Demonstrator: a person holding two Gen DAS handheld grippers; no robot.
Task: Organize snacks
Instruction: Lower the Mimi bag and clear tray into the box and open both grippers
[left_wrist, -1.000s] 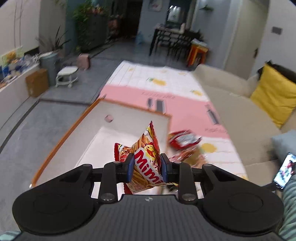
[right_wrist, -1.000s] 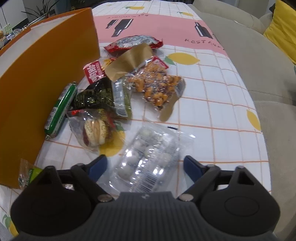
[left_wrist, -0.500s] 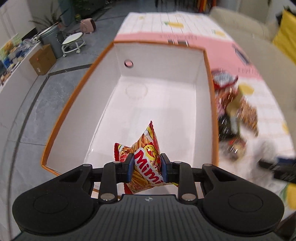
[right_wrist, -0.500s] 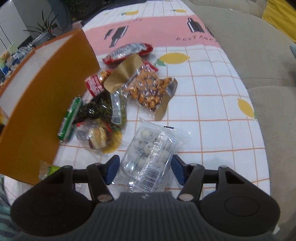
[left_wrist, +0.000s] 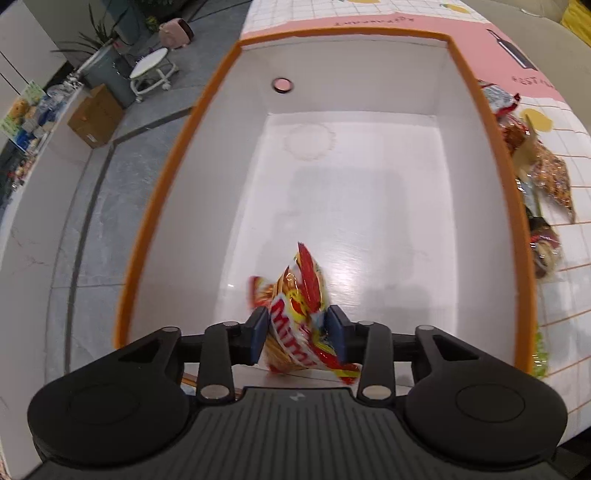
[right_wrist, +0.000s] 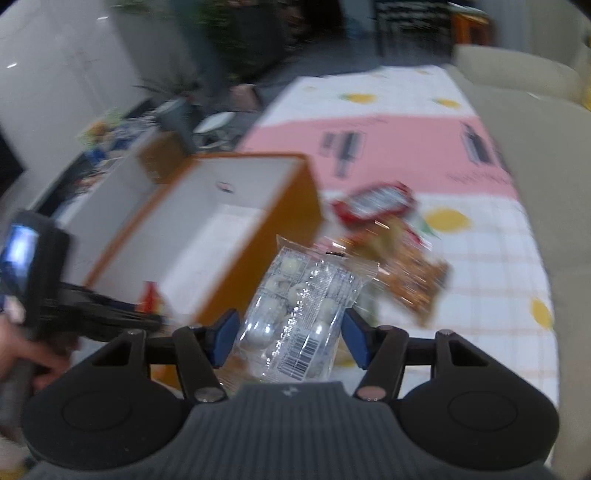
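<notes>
The orange box (left_wrist: 491, 147) with its white inside lies open below my left gripper (left_wrist: 297, 334). Its jaws are opening, and the red and yellow Mimi snack bag (left_wrist: 295, 295) between them is blurred and tilting, loose of the pads, low over the near end of the box. My right gripper (right_wrist: 290, 338) is shut on a clear pack of round white sweets (right_wrist: 303, 295), held up above the tablecloth just right of the box (right_wrist: 229, 229). The right wrist view also shows the left gripper (right_wrist: 110, 317) at the box's near corner, in a person's hand (right_wrist: 22, 354).
Several snack packets lie on the checked tablecloth right of the box: a red packet (right_wrist: 376, 199), a bag of nuts (right_wrist: 413, 273), and others (left_wrist: 546, 177). A beige sofa (right_wrist: 535, 147) borders the table on the right. Grey floor and a white stool (left_wrist: 151, 70) lie to the left.
My left gripper sank towards the box and its jaws widened, letting the Mimi bag slip. My right gripper closed on the clear sweets pack and lifted it off the table.
</notes>
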